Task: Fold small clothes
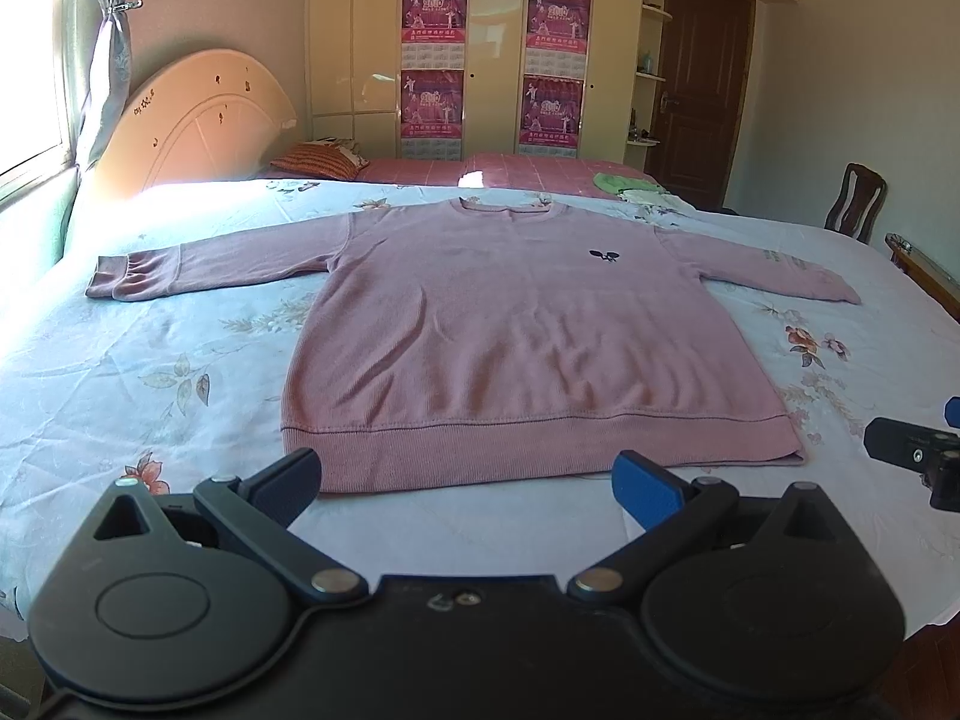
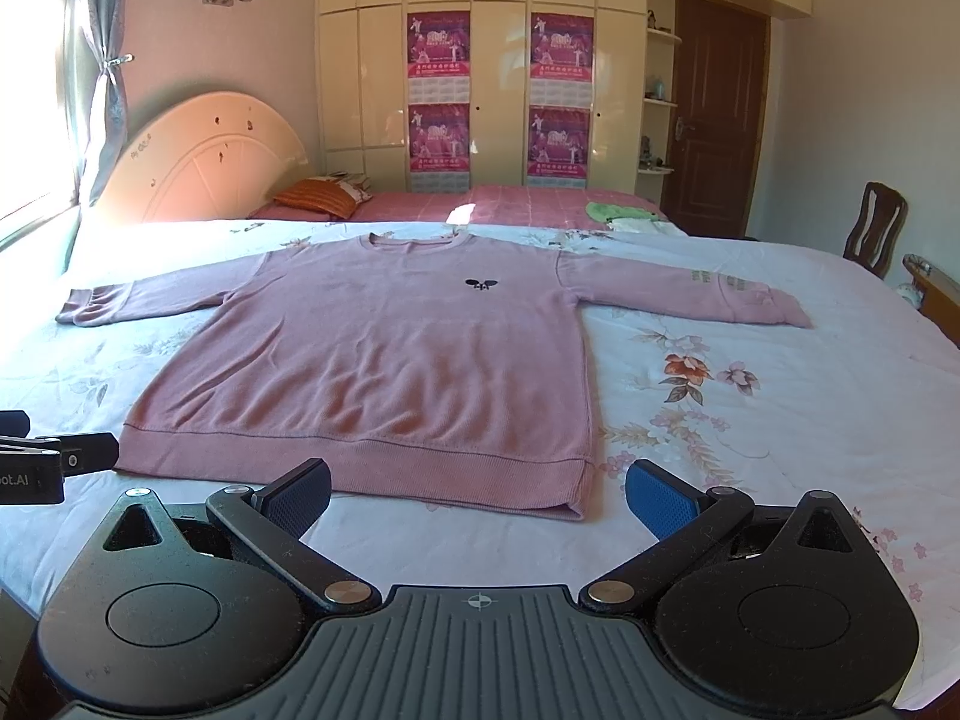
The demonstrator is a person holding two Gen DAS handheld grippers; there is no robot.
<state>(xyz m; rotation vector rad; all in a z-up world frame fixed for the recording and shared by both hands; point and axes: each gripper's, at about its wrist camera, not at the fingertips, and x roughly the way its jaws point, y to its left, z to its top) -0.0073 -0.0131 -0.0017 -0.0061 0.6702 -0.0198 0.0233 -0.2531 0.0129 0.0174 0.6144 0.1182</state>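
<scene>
A pink long-sleeved sweater (image 1: 516, 324) lies flat and face up on the flowered bedsheet (image 1: 150, 384), both sleeves spread out, hem toward me. It also shows in the right wrist view (image 2: 390, 360). My left gripper (image 1: 468, 480) is open and empty, hovering just before the hem. My right gripper (image 2: 477, 498) is open and empty, before the hem's right corner. The right gripper also shows at the right edge of the left wrist view (image 1: 918, 456), and the left gripper shows at the left edge of the right wrist view (image 2: 54, 462).
A headboard (image 1: 198, 120) stands at the back left by a window. A striped pillow (image 1: 324, 159) and a green cloth (image 1: 624, 183) lie on the far pink bedding. A wardrobe with posters (image 1: 492, 66), a door (image 1: 702, 90) and a chair (image 1: 855, 204) stand behind.
</scene>
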